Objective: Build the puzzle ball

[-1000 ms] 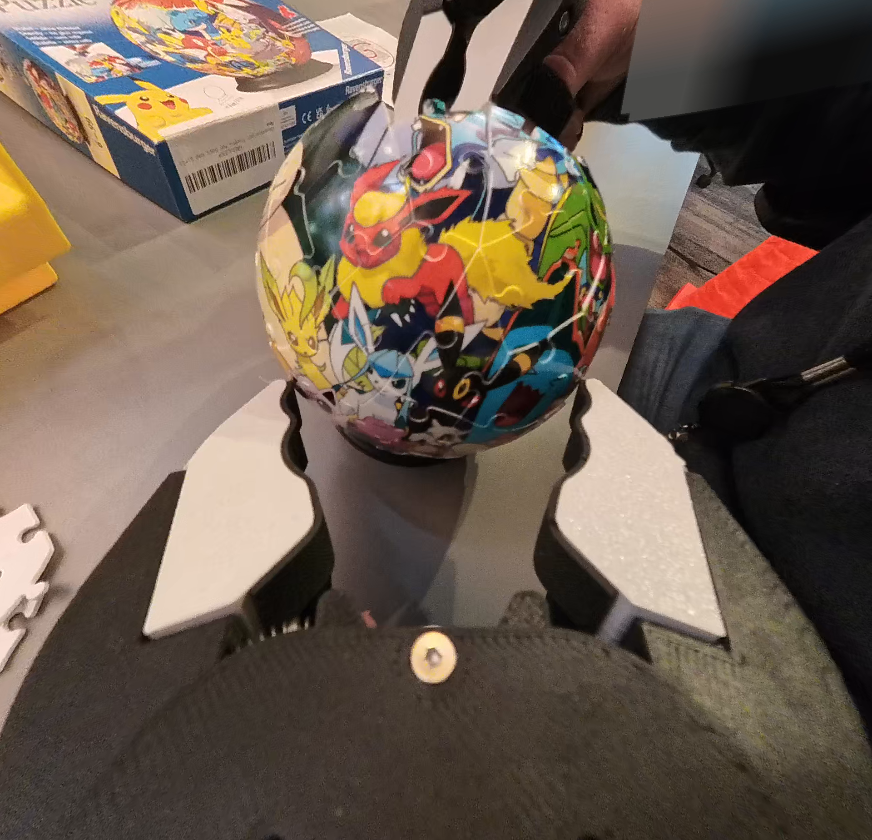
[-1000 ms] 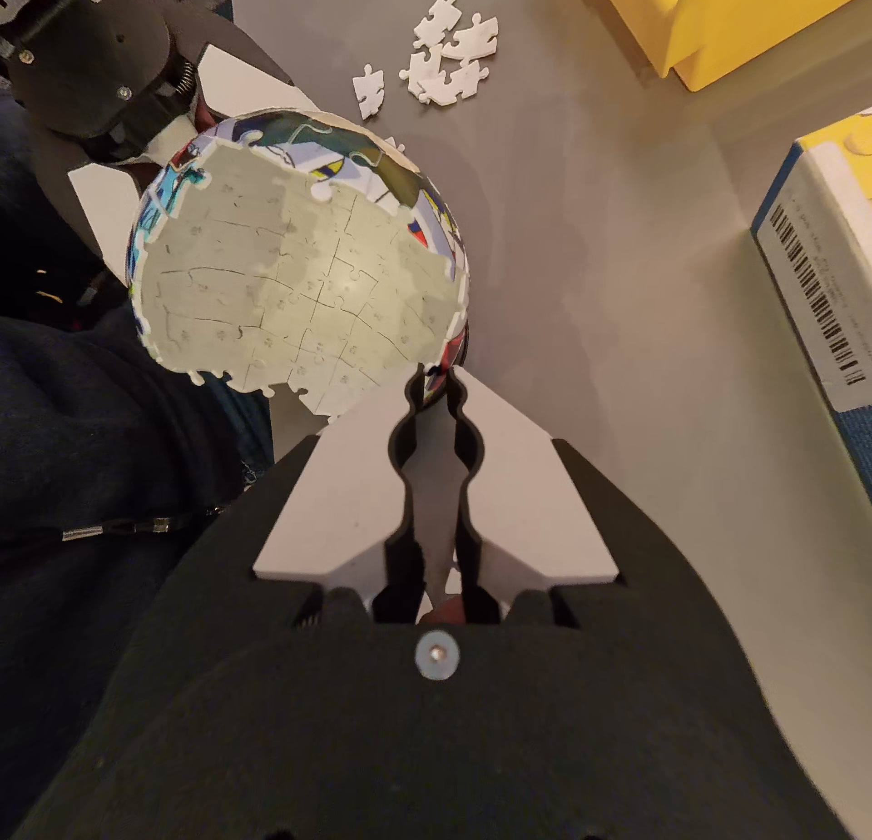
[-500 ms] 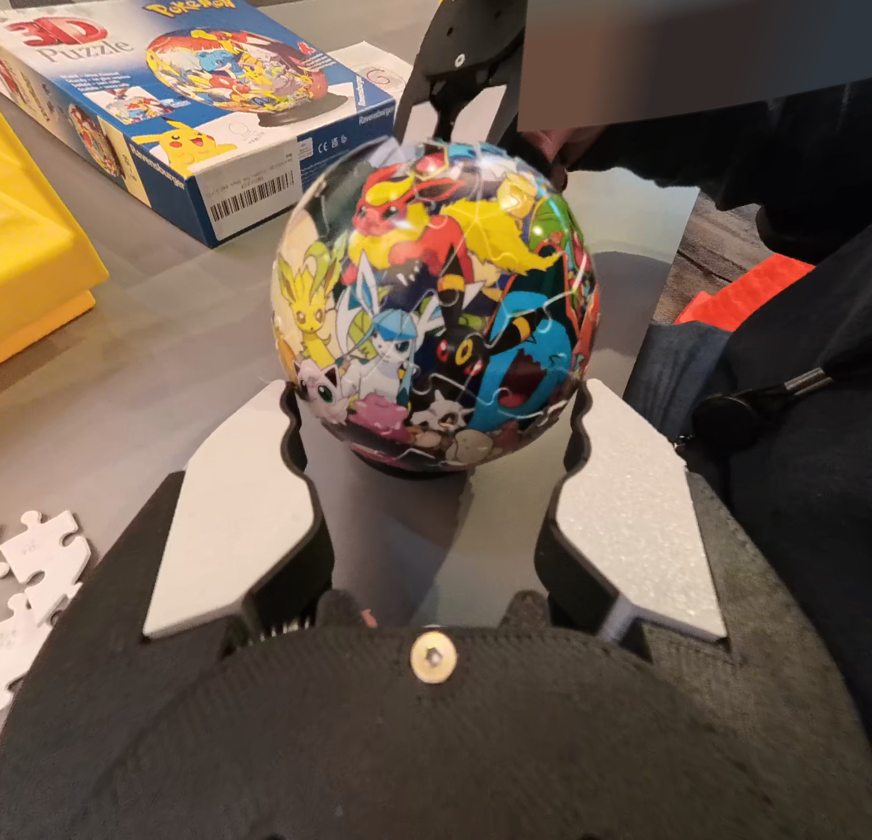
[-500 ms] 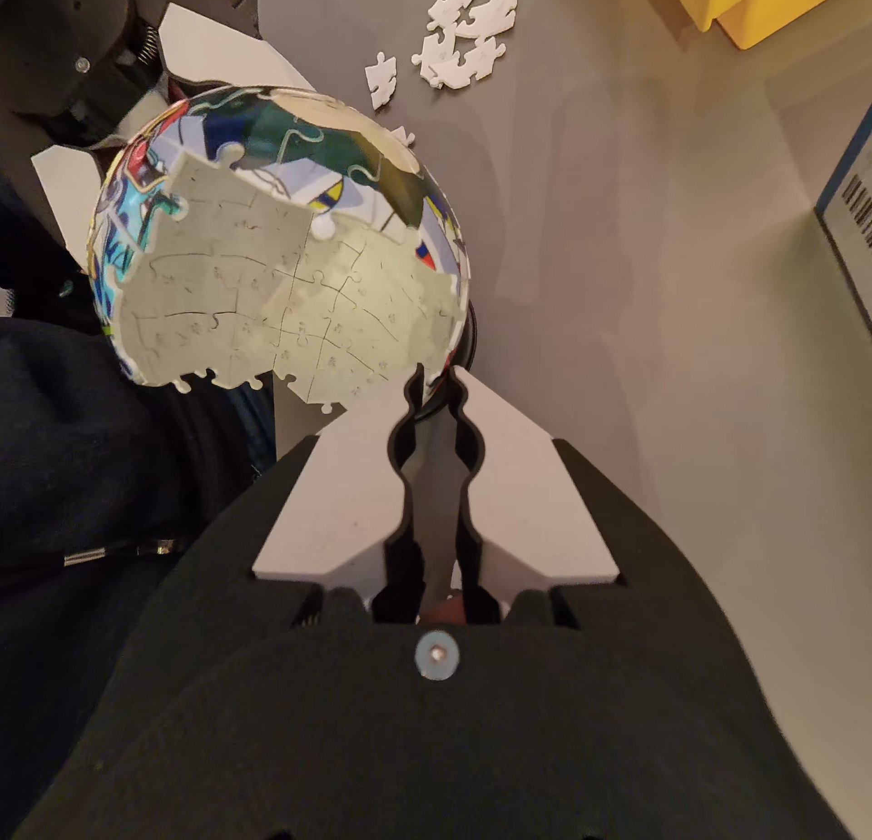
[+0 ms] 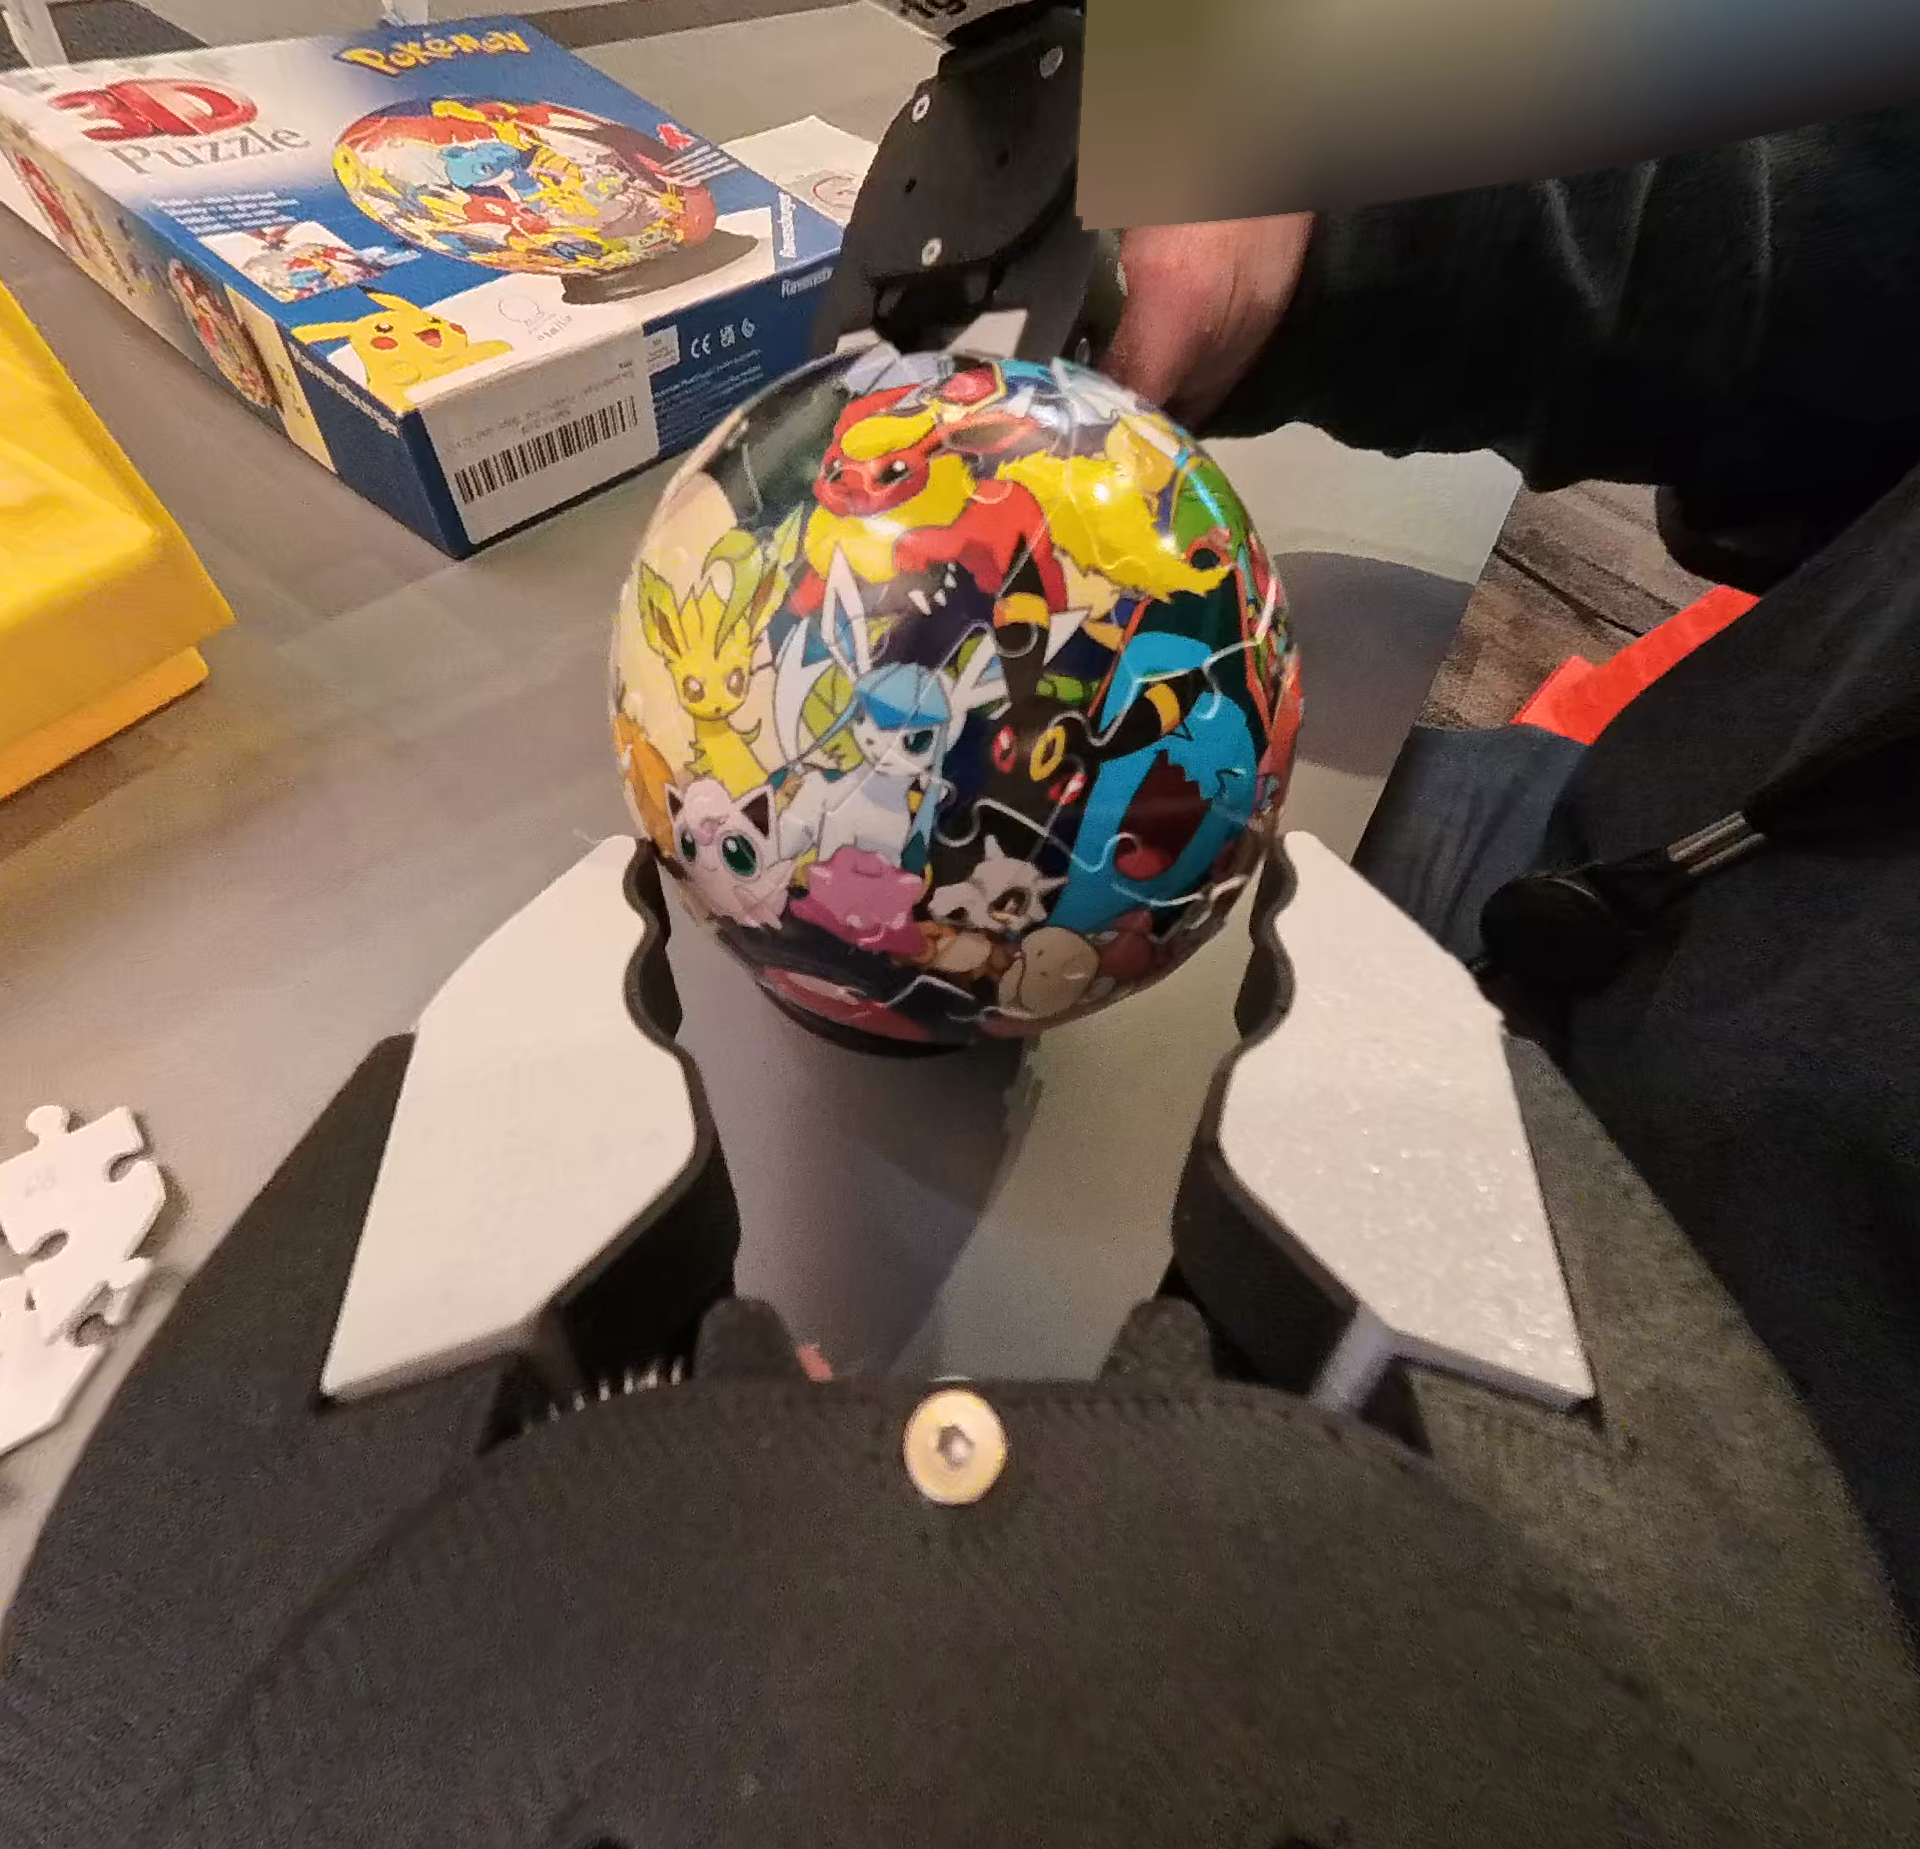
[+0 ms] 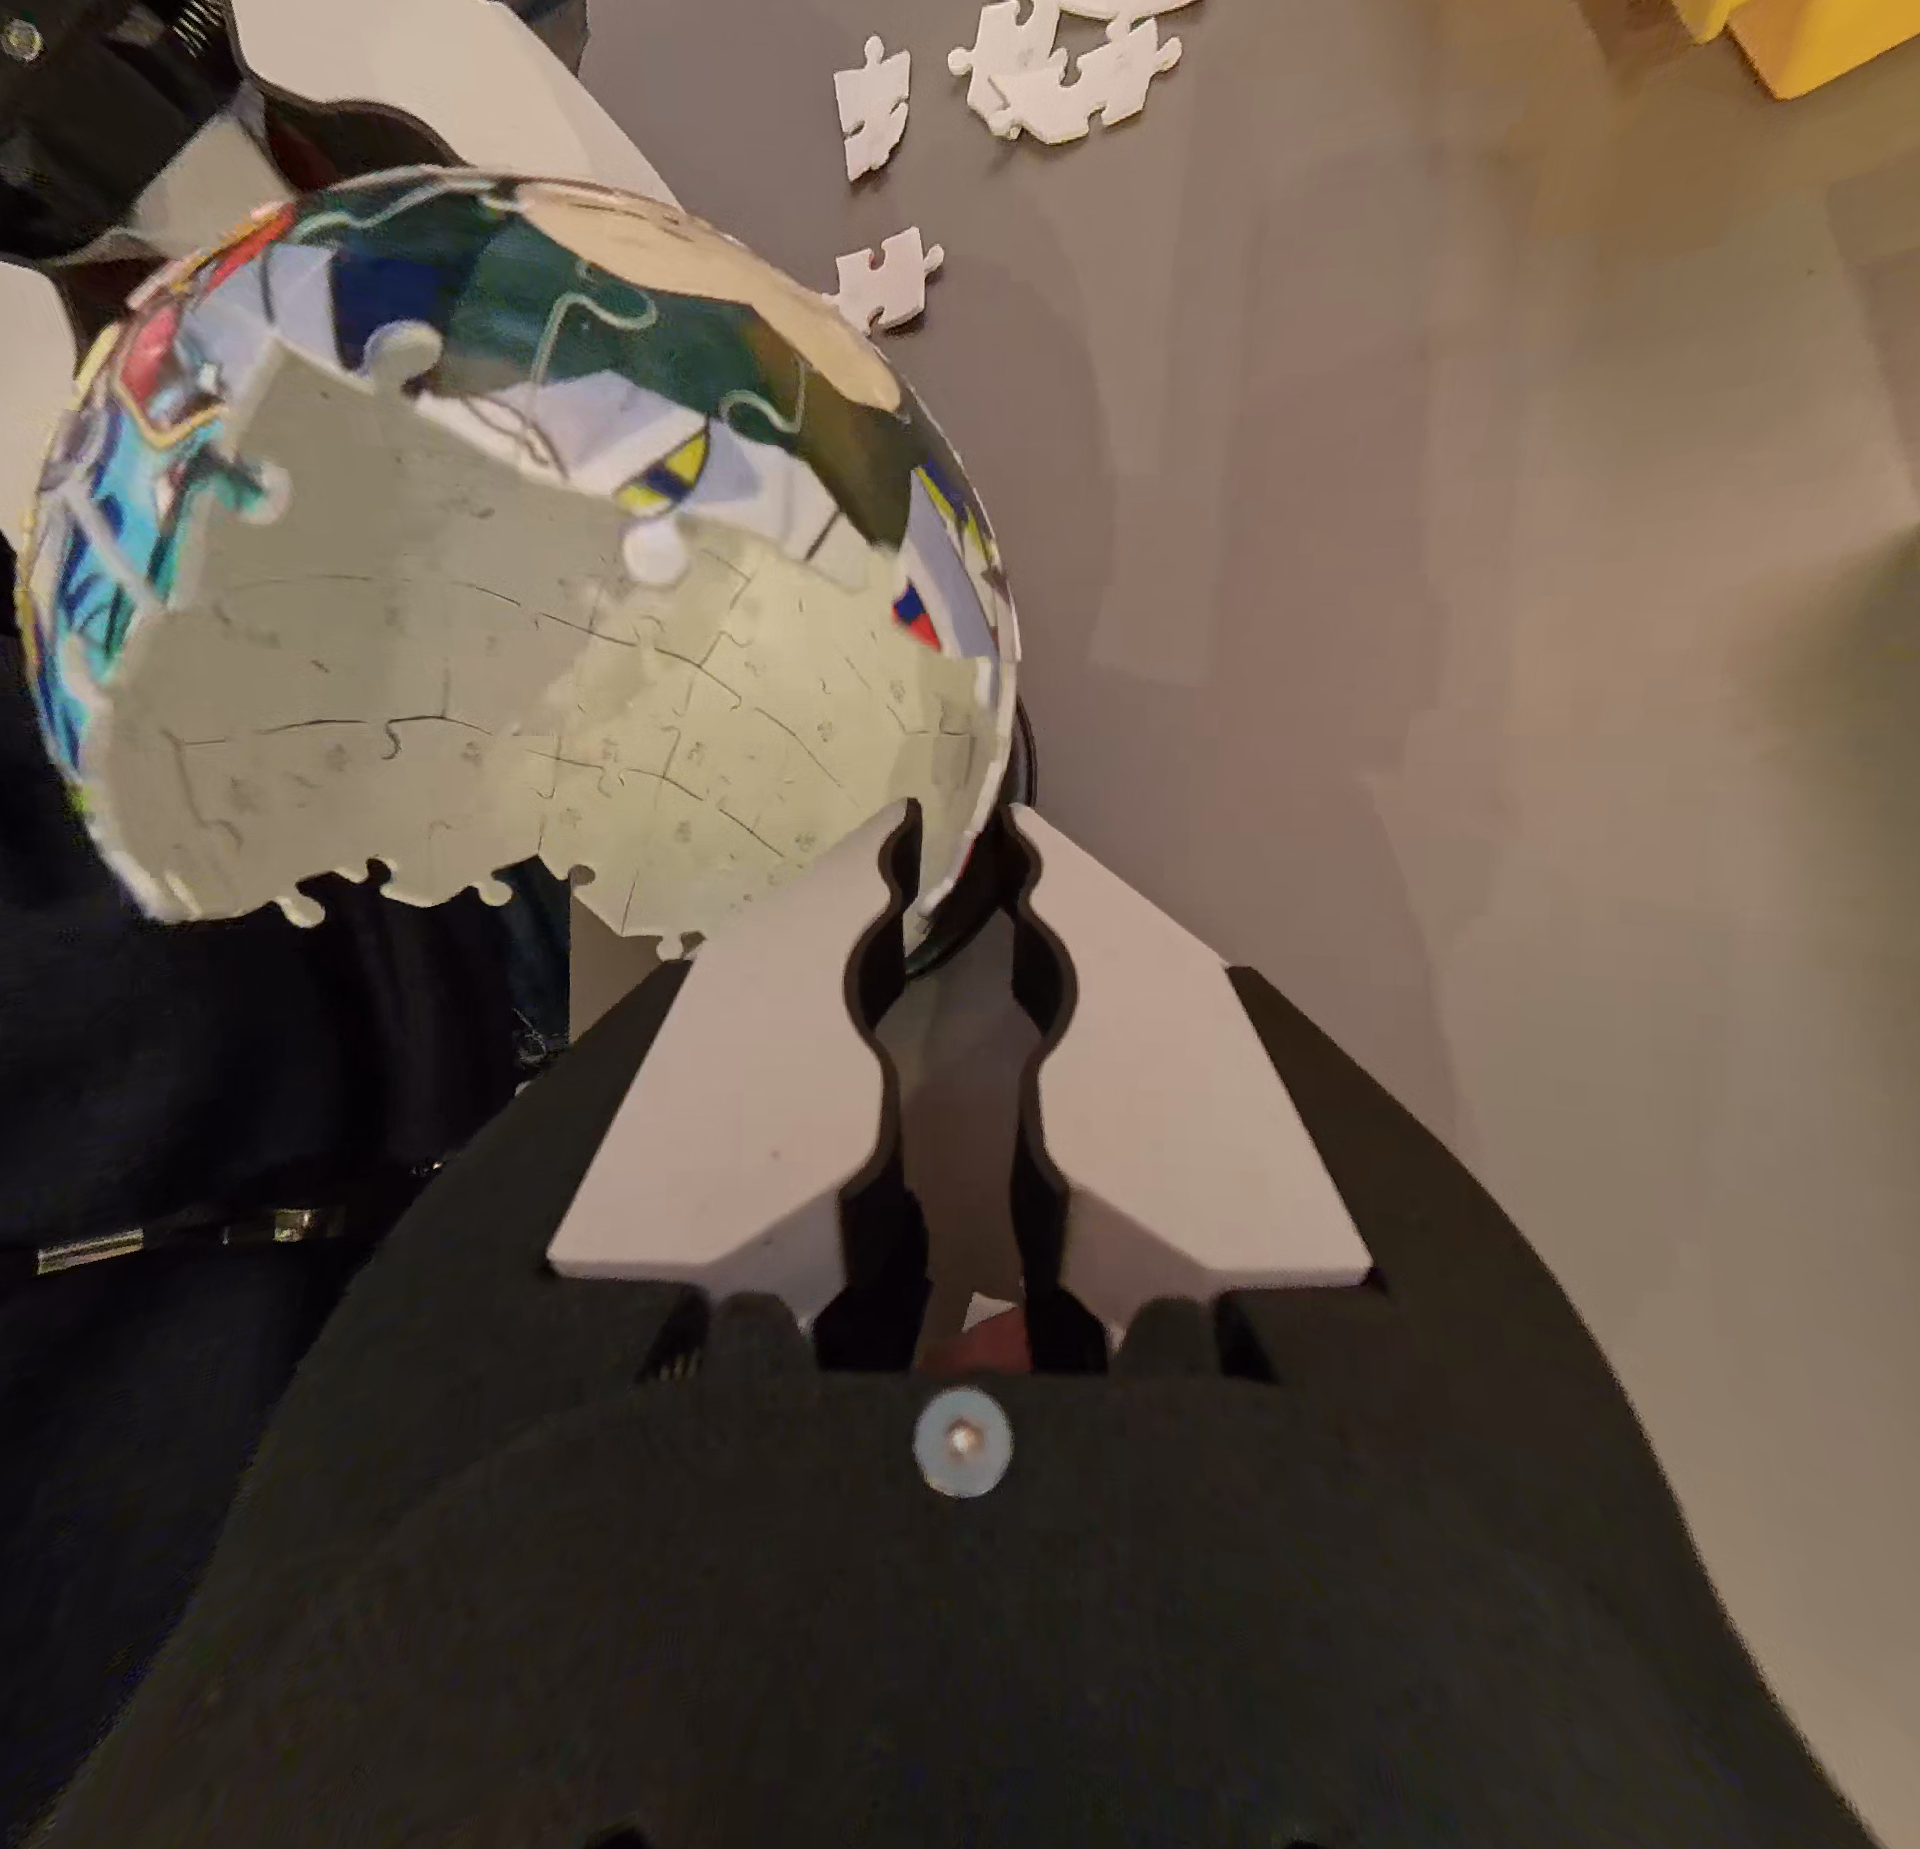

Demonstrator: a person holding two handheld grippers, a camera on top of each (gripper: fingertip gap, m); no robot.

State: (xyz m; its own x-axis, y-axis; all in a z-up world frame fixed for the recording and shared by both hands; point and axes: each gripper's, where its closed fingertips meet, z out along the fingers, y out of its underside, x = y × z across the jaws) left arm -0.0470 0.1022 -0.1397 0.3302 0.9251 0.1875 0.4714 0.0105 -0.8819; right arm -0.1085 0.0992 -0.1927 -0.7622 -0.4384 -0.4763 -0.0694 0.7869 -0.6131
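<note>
We find the puzzle ball (image 5: 951, 698) on the tabletop (image 5: 312, 823) between our claws, box (image 5: 416, 241) behind-left (loose pieces (image 6: 1070, 54) beyond)

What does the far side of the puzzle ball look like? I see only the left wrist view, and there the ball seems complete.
Observer: It is not complete. In the right wrist view the puzzle ball has a large opening, and I see the pale inner side of its pieces.
Operator: And what is the right tool doing? I see only its back.
Observer: The right tool is almost closed, with the rim of the opening between its fingertips. It seems to grip the rim.
Operator: Is there a loose piece near it?
Observer: Yes, a single piece lies white side up on the table, close beside the ball.
</note>
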